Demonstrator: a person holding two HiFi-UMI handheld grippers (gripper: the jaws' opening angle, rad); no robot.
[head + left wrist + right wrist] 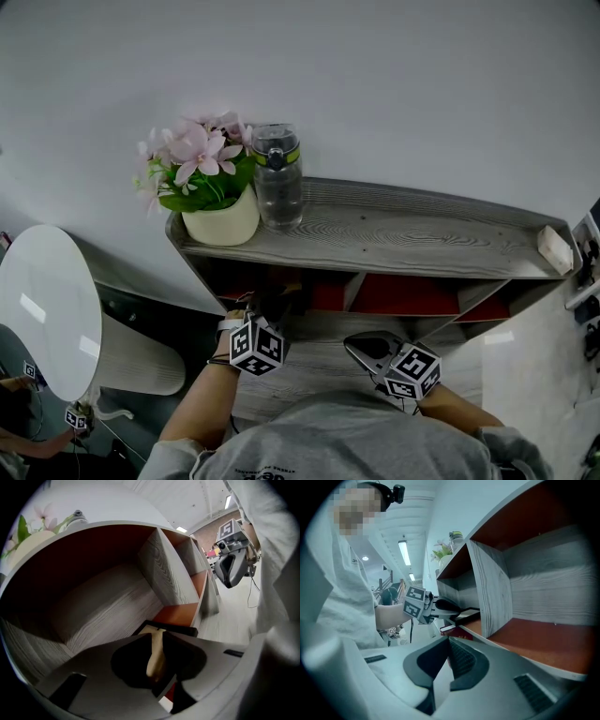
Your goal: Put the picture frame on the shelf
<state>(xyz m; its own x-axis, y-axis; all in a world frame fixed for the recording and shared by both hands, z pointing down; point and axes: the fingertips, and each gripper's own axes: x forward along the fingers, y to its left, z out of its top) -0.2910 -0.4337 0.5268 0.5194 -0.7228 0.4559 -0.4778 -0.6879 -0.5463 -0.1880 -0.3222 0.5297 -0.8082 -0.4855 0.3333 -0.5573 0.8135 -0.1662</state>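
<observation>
The picture frame is black-edged with a pale inside. It sits at the front of a lower compartment of the grey wooden shelf, and my left gripper is shut on its edge. In the right gripper view the left gripper holds the frame flat just left of an upright divider. In the head view the left gripper reaches under the shelf top, where the frame is hidden. My right gripper is shut on nothing and hangs in front of the shelf.
On the shelf top stand a pot of pink flowers and a clear bottle, with a small pale block at the right end. A white round table is at the left. The compartments have red-brown backs.
</observation>
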